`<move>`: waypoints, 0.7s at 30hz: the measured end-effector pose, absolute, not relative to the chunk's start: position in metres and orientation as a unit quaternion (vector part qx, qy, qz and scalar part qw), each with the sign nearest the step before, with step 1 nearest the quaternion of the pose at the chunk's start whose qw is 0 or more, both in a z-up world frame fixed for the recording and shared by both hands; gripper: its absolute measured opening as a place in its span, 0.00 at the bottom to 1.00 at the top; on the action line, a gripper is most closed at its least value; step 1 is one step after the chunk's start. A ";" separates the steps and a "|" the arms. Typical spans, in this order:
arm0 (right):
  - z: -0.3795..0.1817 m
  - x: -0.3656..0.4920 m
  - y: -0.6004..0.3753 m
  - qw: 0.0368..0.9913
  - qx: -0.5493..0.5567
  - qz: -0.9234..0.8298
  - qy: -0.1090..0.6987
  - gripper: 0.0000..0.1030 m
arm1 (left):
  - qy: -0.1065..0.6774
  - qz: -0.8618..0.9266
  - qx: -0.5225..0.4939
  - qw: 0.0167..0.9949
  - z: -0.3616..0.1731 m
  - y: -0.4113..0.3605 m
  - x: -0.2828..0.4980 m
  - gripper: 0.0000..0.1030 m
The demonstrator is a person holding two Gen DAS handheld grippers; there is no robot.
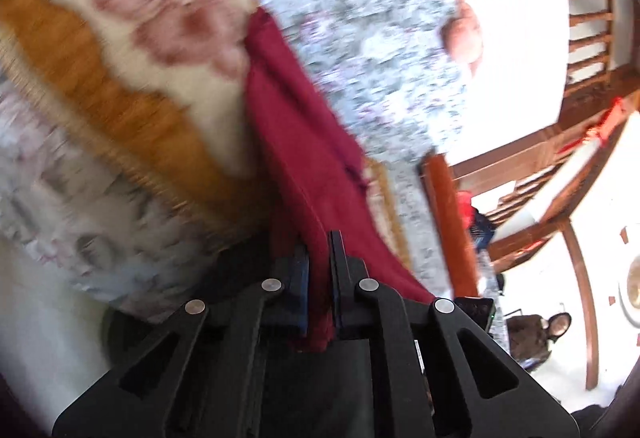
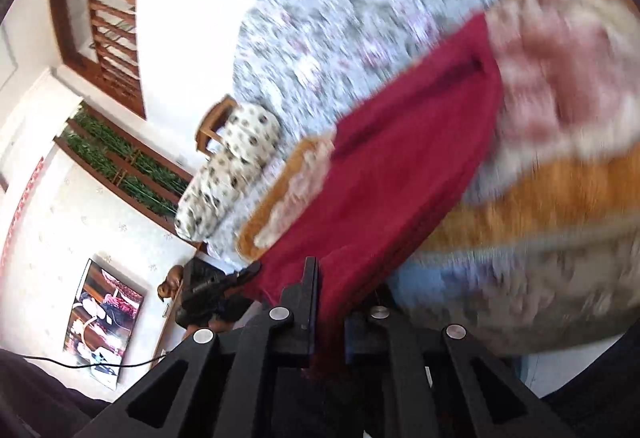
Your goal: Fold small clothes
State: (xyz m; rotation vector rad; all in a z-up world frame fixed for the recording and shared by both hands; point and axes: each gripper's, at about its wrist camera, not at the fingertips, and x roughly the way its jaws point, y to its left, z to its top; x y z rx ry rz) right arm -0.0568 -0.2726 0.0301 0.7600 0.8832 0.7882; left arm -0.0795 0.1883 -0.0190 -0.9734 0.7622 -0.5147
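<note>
A dark red garment [image 1: 296, 125] hangs stretched over the bed, blurred by motion. My left gripper [image 1: 319, 250] is shut on its near edge, with the cloth pinched between the black fingers [image 1: 338, 258]. In the right wrist view the same red garment [image 2: 400, 165] spreads away from my right gripper [image 2: 332, 278], which is shut on another part of its edge. The cloth covers the right finger there, and only the left finger [image 2: 310, 278] shows. The far end of the garment lies against an orange and white blanket [image 1: 132, 49].
A floral bedspread [image 1: 360, 17] covers the bed under the orange blanket [image 2: 552, 189]. A spotted pillow [image 2: 232, 173] lies at the bed's far side. Wooden window bars [image 1: 588, 5], a wooden frame [image 1: 452, 226] and a dark object on a side table [image 2: 208, 298] stand around the bed.
</note>
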 end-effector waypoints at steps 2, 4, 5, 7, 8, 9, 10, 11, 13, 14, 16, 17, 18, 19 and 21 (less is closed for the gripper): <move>0.049 -0.042 -0.276 0.775 0.327 0.354 0.409 0.08 | 0.332 -0.253 -0.454 0.787 -0.001 0.183 -0.070 0.06; 0.064 -0.031 -0.278 0.784 0.317 0.346 0.407 0.08 | 0.307 -0.264 -0.468 0.786 0.016 0.177 -0.055 0.06; 0.071 -0.024 -0.280 0.786 0.319 0.344 0.403 0.08 | 0.300 -0.265 -0.474 0.784 0.020 0.177 -0.051 0.06; 0.083 -0.012 -0.287 0.790 0.325 0.336 0.397 0.08 | 0.279 -0.264 -0.506 0.772 0.026 0.175 -0.037 0.06; 0.089 -0.006 -0.290 0.790 0.330 0.333 0.395 0.08 | 0.274 -0.264 -0.517 0.767 0.027 0.174 -0.032 0.06; 0.093 0.000 -0.290 0.790 0.335 0.331 0.393 0.08 | 0.266 -0.263 -0.535 0.758 0.027 0.174 -0.025 0.06; 0.094 0.005 -0.293 0.788 0.342 0.330 0.391 0.08 | 0.261 -0.258 -0.544 0.754 0.027 0.175 -0.020 0.06; 0.094 0.011 -0.296 0.787 0.349 0.328 0.390 0.08 | 0.258 -0.253 -0.552 0.752 0.028 0.175 -0.016 0.06; 0.092 0.028 -0.295 0.785 0.356 0.323 0.392 0.08 | 0.246 -0.239 -0.568 0.748 0.029 0.183 -0.006 0.06; 0.091 0.033 -0.296 0.784 0.358 0.322 0.391 0.08 | 0.240 -0.232 -0.575 0.747 0.030 0.188 -0.001 0.06; 0.086 0.055 -0.297 0.782 0.371 0.321 0.385 0.08 | 0.228 -0.212 -0.594 0.742 0.031 0.203 0.014 0.06; 0.084 0.065 -0.297 0.782 0.377 0.317 0.383 0.08 | 0.227 -0.203 -0.596 0.743 0.031 0.207 0.020 0.06; 0.081 0.080 -0.297 0.782 0.383 0.311 0.381 0.08 | 0.226 -0.191 -0.594 0.748 0.032 0.212 0.031 0.06; 0.079 0.093 -0.297 0.783 0.386 0.306 0.380 0.08 | 0.229 -0.178 -0.586 0.757 0.033 0.215 0.050 0.06; 0.070 0.121 -0.295 0.786 0.386 0.294 0.383 0.08 | 0.238 -0.165 -0.583 0.759 0.026 0.216 0.075 0.06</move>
